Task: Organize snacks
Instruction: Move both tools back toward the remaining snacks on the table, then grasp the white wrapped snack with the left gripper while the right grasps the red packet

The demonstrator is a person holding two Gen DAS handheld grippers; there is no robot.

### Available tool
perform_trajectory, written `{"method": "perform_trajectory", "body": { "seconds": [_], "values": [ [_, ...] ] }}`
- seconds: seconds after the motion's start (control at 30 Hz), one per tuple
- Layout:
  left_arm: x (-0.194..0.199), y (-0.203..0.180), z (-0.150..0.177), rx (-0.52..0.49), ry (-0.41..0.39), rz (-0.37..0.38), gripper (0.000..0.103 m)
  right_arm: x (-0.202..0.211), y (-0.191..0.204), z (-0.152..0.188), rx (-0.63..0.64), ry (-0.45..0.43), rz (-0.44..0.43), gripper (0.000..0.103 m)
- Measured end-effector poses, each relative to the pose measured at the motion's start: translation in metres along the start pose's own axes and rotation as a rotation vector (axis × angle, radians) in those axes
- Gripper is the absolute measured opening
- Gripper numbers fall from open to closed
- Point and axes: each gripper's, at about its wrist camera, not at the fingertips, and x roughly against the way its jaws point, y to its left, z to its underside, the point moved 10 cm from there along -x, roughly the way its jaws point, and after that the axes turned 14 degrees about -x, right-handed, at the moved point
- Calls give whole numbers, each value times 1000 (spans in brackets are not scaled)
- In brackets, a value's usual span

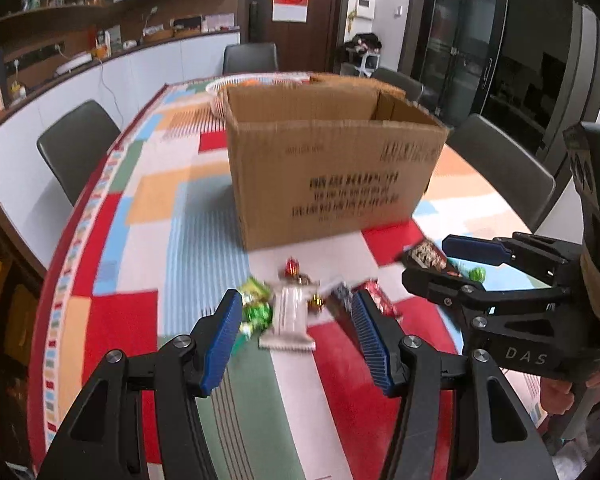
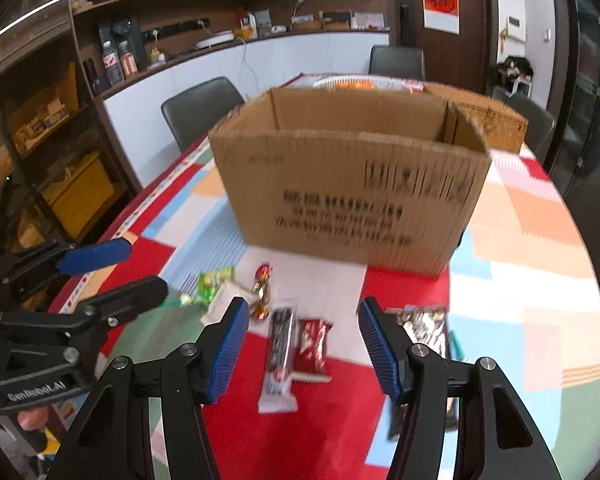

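Your left tongs (image 1: 296, 332) and right tongs (image 2: 304, 344) both hung open and empty, the clear packet (image 1: 287, 320) lying lengthwise between the left pair's pads.

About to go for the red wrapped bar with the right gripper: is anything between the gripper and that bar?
Nothing visible. The right gripper is open, and the red wrapped bar lies flat on the tablecloth between its fingers' line of approach. A long dark packet lies against its left side and could get caught too.
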Motion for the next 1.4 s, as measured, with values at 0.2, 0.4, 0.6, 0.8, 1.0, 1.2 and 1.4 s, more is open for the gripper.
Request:
{"method": "perform_trajectory", "body": {
  "seconds": [0.2,0.4,0.6,0.8,1.0,1.2,1.4],
  "values": [
    [-13,-5,21,-4,38,20,56,-13,-7,21,-24,54,15,58],
    [-28,-5,28,-4,54,40,53,-26,-16,36,-47,94,40,55],
    [-44,-2,27,-1,60,62,47,-41,-23,40,-62,122,60,49],
    [-60,0,27,-2,82,81,40,-53,-28,42,-80,148,64,45],
    [-74,1,26,6,101,96,38,-63,-30,45,-91,171,67,41],
    [-87,1,26,13,126,106,32,-71,-30,46,-91,185,69,38],
    [-94,-1,27,29,141,130,30,-76,-24,46,-85,196,60,36]
  ]
}}
